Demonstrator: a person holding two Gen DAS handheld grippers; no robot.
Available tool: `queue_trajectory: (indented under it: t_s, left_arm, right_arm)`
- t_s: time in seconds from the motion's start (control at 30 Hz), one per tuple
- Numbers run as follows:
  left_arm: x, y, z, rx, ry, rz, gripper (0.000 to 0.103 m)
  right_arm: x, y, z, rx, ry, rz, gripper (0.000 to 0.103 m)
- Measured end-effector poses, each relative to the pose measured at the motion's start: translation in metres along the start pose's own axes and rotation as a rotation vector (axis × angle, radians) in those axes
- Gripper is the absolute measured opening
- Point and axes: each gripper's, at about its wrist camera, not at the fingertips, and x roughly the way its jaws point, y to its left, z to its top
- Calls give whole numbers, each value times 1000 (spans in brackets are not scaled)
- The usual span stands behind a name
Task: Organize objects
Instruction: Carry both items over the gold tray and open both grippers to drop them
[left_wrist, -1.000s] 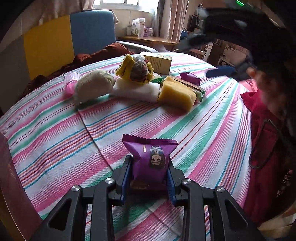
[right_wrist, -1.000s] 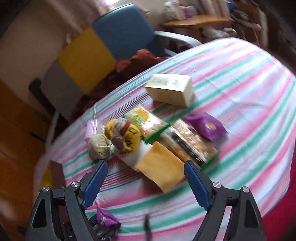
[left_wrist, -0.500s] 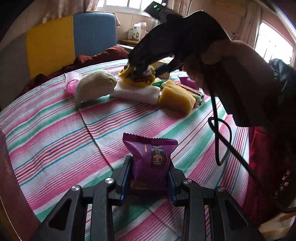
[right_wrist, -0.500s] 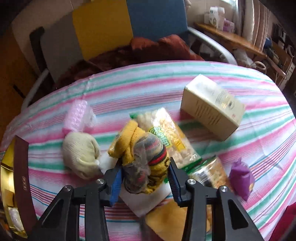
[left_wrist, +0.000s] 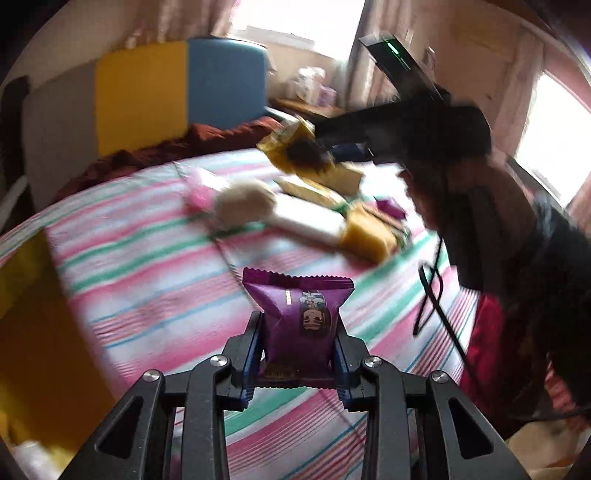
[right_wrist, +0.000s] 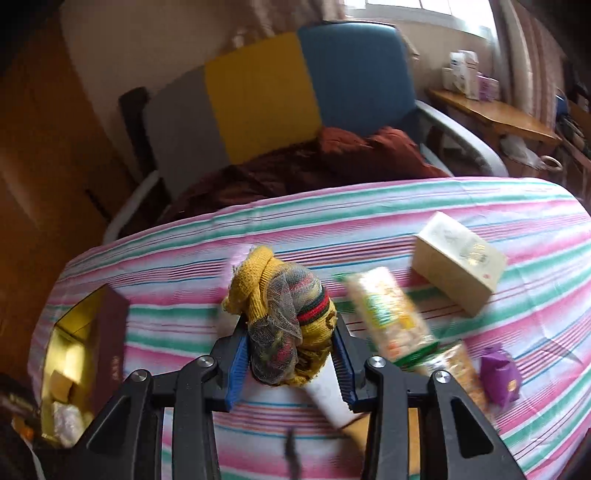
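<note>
The open gold-lined dark-maroon storage box (right_wrist: 88, 354) sits at the striped table's left edge, left of the right gripper (right_wrist: 291, 354), clamped on a rolled yellow knit sock bundle (right_wrist: 288, 325), and nearer the left gripper (left_wrist: 299, 350), pinching an upright purple snack packet (left_wrist: 297, 317), both off the tablecloth (right_wrist: 369, 229).

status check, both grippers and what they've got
Left gripper shut on purple snack packet. Right gripper shut on yellow knit bundle, lifted off striped tablecloth. Nothing blocking either.
</note>
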Motion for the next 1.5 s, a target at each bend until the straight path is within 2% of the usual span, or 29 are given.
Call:
queue_trajectory:
  t_s: [0.23, 0.33, 0.5, 0.63, 0.87, 1.1, 1.33, 1.5]
  left_arm:
    - [-62, 73, 6, -151, -71, 166, 34]
    - [-87, 113, 1, -217, -80, 269, 34]
    - [-108, 187, -19, -337, -28, 403, 34]
    - [-113, 237, -36, -429, 8, 468, 34]
    - [-113, 283, -56, -527, 40, 501, 34]
    - [-103, 298, -62, -548, 65, 518, 35]
    - [-90, 310, -60, -541, 112, 520, 35]
    - [-82, 314, -60, -548, 136, 524, 35]
  right_arm:
    - [-16, 78, -13, -110, -5, 141, 40]
    - [-19, 129, -20, -193, 7, 217, 40]
    - [-9, 211, -41, -318, 70, 312, 40]
    - [16, 260, -61, -391, 151, 326, 40]
    - [65, 304, -85, -430, 284, 299, 40]
    - [93, 325, -104, -463, 373, 281, 40]
    - [103, 338, -115, -503, 414, 280, 40]
    - [100, 343, -118, -531, 430, 313, 47]
